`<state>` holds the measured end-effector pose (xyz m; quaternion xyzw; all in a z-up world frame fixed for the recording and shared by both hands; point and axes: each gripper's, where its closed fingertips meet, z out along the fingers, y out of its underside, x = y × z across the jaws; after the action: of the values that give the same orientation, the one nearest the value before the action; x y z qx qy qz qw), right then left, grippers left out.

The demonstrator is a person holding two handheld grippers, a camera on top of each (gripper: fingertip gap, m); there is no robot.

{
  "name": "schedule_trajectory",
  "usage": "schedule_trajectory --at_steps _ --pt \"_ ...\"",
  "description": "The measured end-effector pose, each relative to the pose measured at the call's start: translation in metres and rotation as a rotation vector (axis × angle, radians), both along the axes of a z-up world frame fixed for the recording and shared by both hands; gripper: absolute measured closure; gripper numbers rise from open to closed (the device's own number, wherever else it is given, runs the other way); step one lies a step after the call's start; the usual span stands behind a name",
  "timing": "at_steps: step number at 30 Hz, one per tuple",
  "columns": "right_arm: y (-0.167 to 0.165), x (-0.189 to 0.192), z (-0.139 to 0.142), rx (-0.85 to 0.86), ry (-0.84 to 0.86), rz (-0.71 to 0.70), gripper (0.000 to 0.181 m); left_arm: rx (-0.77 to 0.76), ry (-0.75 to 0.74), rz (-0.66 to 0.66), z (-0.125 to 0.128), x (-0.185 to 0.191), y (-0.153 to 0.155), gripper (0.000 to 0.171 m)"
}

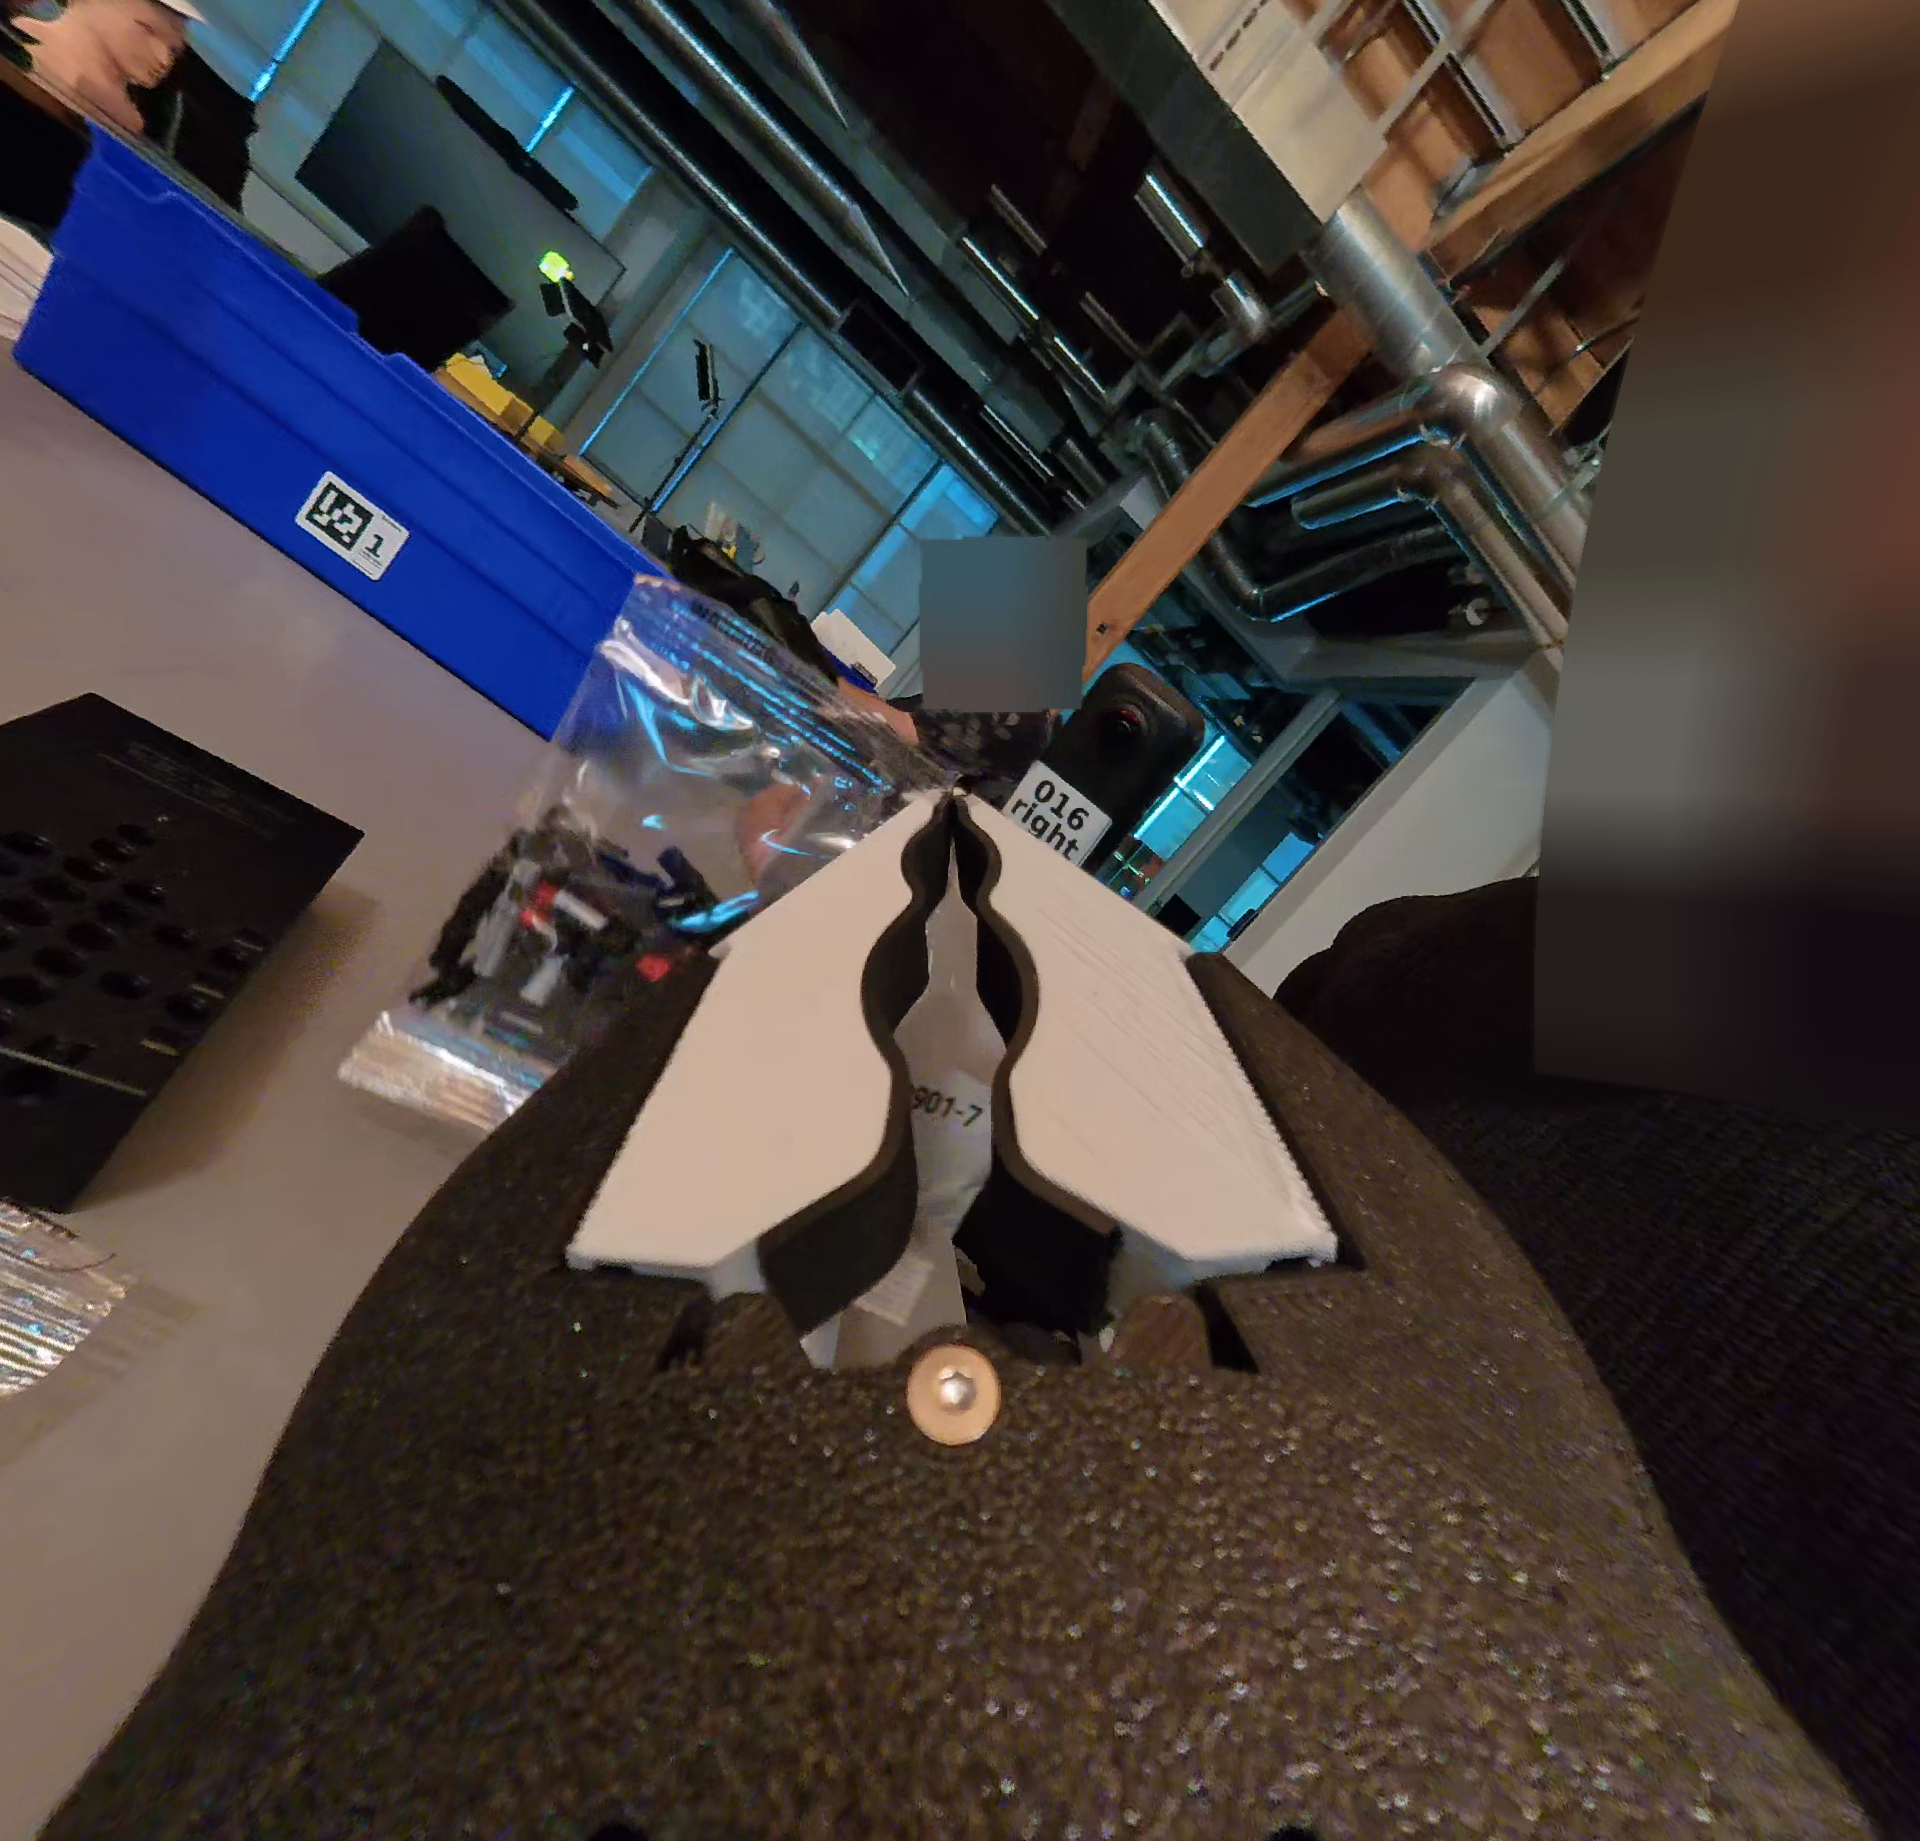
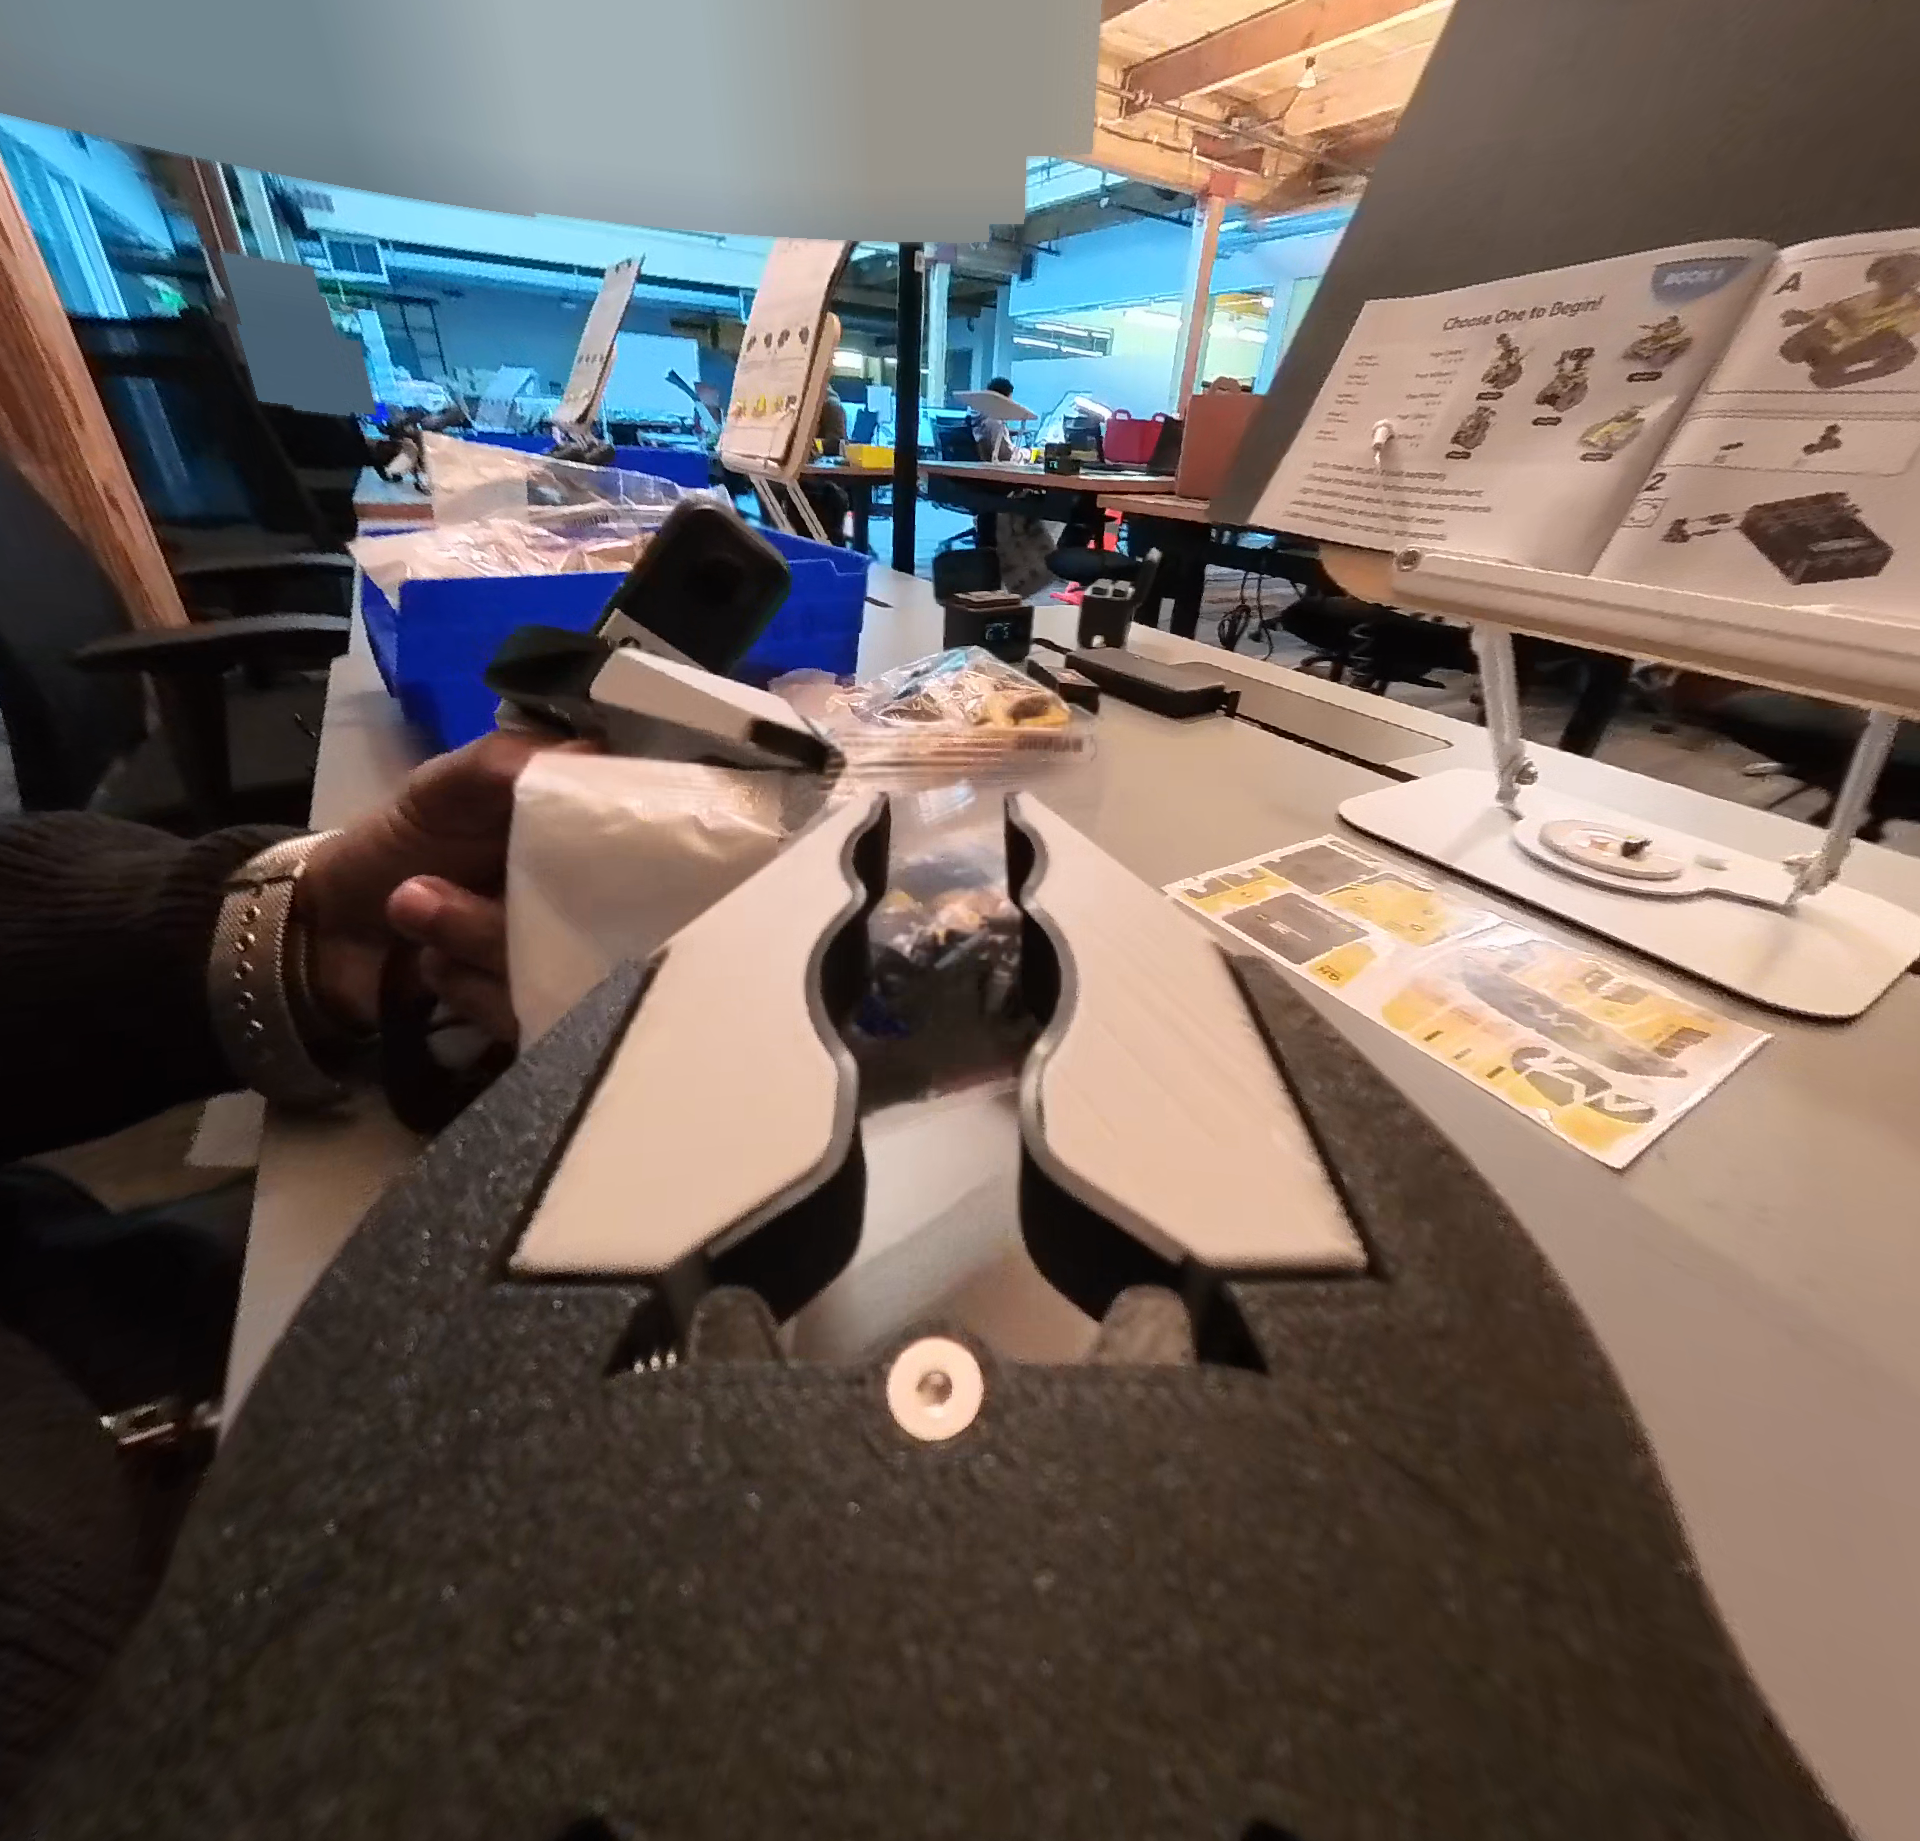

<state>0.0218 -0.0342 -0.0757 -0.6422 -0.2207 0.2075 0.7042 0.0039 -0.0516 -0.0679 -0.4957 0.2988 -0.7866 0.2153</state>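
Note:
My left gripper [image 1: 951, 804] is shut, its tips pinching the top edge of a clear plastic bag [image 1: 717, 742]. The bag holds small black, red and blue parts [image 1: 561, 939], and its bottom rests on the grey table [image 1: 208, 648]. A white label [image 1: 945, 1105] shows between the fingers. In the right wrist view a hand [image 2: 436, 887] holds the left gripper [image 2: 821, 752], which grips the bag's top. My right gripper [image 2: 945, 815] is open, with its fingers on either side of the hanging bag [image 2: 935, 929]. I cannot tell whether the fingers touch the bag.
A blue bin [image 1: 260, 409] stands at the back left and also shows in the right wrist view [image 2: 436, 628]. A black perforated block [image 1: 125, 939] lies at the left. Another bag of parts [image 2: 966, 700], a sticker sheet [image 2: 1455, 991] and a booklet stand [image 2: 1558, 856] are at the right. The tips of both grippers are at nearly the same place.

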Motion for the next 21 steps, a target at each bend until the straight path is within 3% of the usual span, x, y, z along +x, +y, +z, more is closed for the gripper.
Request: schedule_trajectory --at_steps 21 --pt "-0.011 -0.010 -0.002 0.209 -0.317 -0.077 0.162 -0.044 -0.006 -0.082 0.000 0.001 -0.007 0.171"
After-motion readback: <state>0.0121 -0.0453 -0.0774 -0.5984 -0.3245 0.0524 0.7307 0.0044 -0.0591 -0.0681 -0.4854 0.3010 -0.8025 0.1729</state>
